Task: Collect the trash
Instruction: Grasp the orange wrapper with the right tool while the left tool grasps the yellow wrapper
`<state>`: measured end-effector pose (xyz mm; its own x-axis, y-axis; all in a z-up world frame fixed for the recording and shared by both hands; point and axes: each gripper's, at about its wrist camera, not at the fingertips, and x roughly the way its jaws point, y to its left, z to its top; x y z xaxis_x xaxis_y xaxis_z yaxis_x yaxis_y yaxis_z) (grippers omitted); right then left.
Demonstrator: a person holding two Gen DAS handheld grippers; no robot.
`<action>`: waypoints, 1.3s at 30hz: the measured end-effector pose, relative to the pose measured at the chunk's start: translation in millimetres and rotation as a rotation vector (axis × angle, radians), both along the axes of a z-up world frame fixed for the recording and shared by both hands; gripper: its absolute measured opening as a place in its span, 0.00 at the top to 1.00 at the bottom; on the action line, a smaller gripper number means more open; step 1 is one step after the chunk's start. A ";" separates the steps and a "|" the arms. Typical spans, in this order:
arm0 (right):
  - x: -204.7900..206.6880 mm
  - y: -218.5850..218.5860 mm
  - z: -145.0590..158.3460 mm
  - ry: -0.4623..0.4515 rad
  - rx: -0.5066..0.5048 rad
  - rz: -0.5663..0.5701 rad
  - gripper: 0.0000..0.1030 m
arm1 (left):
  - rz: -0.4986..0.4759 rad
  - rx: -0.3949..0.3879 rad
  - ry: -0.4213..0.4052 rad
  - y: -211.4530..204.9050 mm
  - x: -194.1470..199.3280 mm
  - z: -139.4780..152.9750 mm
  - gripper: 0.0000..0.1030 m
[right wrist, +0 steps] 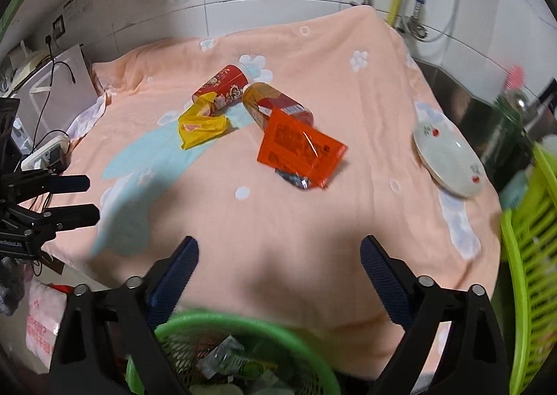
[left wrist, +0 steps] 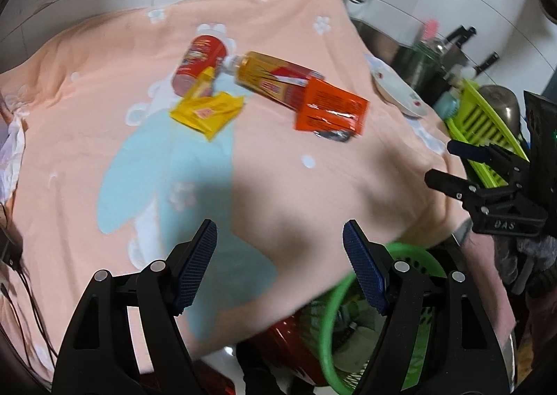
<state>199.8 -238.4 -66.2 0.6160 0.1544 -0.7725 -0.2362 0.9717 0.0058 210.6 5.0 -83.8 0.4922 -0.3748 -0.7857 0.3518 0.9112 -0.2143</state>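
Trash lies in the middle of a peach cloth (left wrist: 296, 186) (right wrist: 296, 221): a red cup (left wrist: 200, 62) (right wrist: 222, 87) on its side, a yellow wrapper (left wrist: 205, 111) (right wrist: 200, 128), a brown bottle (left wrist: 275, 81) (right wrist: 275, 106) on its side, an orange packet (left wrist: 330, 109) (right wrist: 299, 149) over a small dark wrapper (left wrist: 334, 135) (right wrist: 294, 181). A green mesh bin (left wrist: 330, 322) (right wrist: 243, 356) with trash in it stands below the table's near edge. My left gripper (left wrist: 280, 266) (right wrist: 75, 200) is open and empty. My right gripper (right wrist: 278, 287) (left wrist: 449, 165) is open and empty above the bin.
A white plate (left wrist: 397, 88) (right wrist: 447, 158) sits at the cloth's right edge. A lime green rack (left wrist: 487, 130) (right wrist: 532, 255) stands to the right, with kitchen items behind it. A power strip (right wrist: 45, 155) and cables lie at the left.
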 end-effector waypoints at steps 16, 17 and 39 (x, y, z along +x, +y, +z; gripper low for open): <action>127.2 18.9 -16.8 0.073 -0.130 0.034 0.23 | 0.071 0.005 -0.004 40.9 97.0 -11.0 0.29; 135.3 20.3 -20.9 0.084 -0.139 0.035 0.23 | 0.073 0.010 -0.006 42.6 104.0 -12.5 0.29; 190.8 33.5 -73.8 0.259 -0.213 0.134 0.51 | -0.007 -0.023 0.055 36.1 210.3 -49.8 0.29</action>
<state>390.7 -204.9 -140.0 0.3804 0.0396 -0.9240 -0.3789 0.9181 -0.1166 420.9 41.1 -133.5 0.4459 -0.3960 -0.8027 0.3450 0.9036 -0.2541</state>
